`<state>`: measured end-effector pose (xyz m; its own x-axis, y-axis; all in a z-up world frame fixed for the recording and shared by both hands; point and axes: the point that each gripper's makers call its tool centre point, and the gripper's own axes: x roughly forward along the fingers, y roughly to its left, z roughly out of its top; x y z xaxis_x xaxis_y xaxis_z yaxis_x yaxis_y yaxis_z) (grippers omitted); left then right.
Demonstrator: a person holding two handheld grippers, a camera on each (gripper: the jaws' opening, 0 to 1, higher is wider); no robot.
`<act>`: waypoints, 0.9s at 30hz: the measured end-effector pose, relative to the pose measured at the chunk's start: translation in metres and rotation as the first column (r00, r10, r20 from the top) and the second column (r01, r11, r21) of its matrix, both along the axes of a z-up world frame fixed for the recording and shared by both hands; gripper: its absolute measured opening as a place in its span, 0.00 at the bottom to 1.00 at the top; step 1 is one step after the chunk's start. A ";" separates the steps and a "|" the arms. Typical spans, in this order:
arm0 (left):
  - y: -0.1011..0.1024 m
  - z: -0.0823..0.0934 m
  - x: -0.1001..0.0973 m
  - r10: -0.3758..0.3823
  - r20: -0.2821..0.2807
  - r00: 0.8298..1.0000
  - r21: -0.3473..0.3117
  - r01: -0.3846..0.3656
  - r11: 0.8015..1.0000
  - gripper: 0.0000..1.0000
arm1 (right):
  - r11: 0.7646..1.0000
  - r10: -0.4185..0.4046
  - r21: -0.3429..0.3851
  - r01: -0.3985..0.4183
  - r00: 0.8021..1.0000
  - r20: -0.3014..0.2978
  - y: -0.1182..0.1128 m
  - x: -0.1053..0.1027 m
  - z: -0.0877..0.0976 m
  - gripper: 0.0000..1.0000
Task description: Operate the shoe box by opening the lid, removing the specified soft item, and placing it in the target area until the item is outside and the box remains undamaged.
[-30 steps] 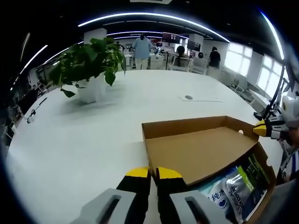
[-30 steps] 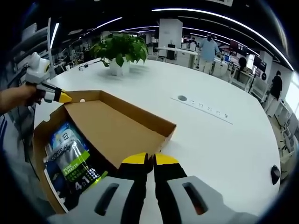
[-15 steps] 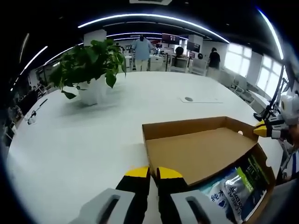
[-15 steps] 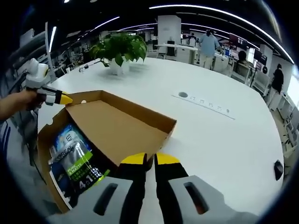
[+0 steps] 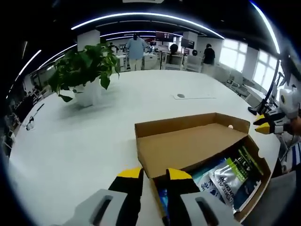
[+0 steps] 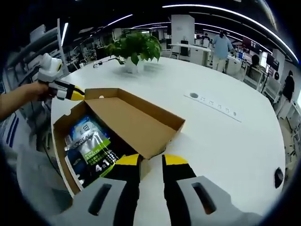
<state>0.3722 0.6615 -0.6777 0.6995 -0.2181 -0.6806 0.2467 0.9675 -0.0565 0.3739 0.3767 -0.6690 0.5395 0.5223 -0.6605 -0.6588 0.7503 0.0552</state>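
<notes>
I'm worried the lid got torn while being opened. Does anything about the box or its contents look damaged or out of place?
Nothing stands out. The shoe box sits on the white table with its lid swung open and untorn, and the soft packs lie inside. Both grippers have jaws slightly parted.

Both grippers (image 5: 151, 173) (image 6: 151, 159) — jaws slightly parted, empty.

White table (image 5: 84, 136): carrying open cardboard shoe box (image 5: 188, 150), potted plant (image 5: 84, 75), inset socket strip (image 6: 216, 104).
</notes>
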 end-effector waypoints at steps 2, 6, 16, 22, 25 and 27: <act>-0.002 0.001 -0.004 -0.005 -0.003 1.000 0.002 0.005 1.000 0.21 | 1.000 0.017 0.010 -0.017 1.000 -0.004 0.001 -0.007 0.003 0.21; -0.008 0.005 -0.015 -0.022 0.000 1.000 0.010 0.022 1.000 0.21 | 0.999 0.040 0.021 -0.040 0.999 0.012 0.002 -0.017 0.010 0.24; -0.028 0.005 -0.039 -0.068 -0.004 0.998 -0.003 0.068 0.998 0.24 | 0.996 0.077 0.033 -0.077 0.997 -0.005 0.006 -0.046 0.015 0.33; -0.042 -0.004 -0.052 -0.094 -0.036 0.995 -0.053 0.092 0.994 0.25 | 0.995 0.091 0.035 -0.091 0.996 -0.010 0.008 -0.064 0.015 0.36; -0.049 -0.010 -0.059 -0.114 -0.052 0.992 -0.059 0.111 0.992 0.25 | 0.995 0.089 0.036 -0.088 0.996 -0.012 0.007 -0.073 0.016 0.38; -0.055 -0.013 -0.064 -0.126 -0.062 0.990 -0.082 0.121 0.989 0.25 | 0.996 0.089 0.035 -0.088 0.996 -0.013 0.006 -0.079 0.016 0.39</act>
<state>0.3083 0.6063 -0.6910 0.6175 -0.3537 -0.7026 0.3569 0.9219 -0.1505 0.2949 0.3831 -0.6532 0.4805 0.5899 -0.6489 -0.7213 0.6867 0.0902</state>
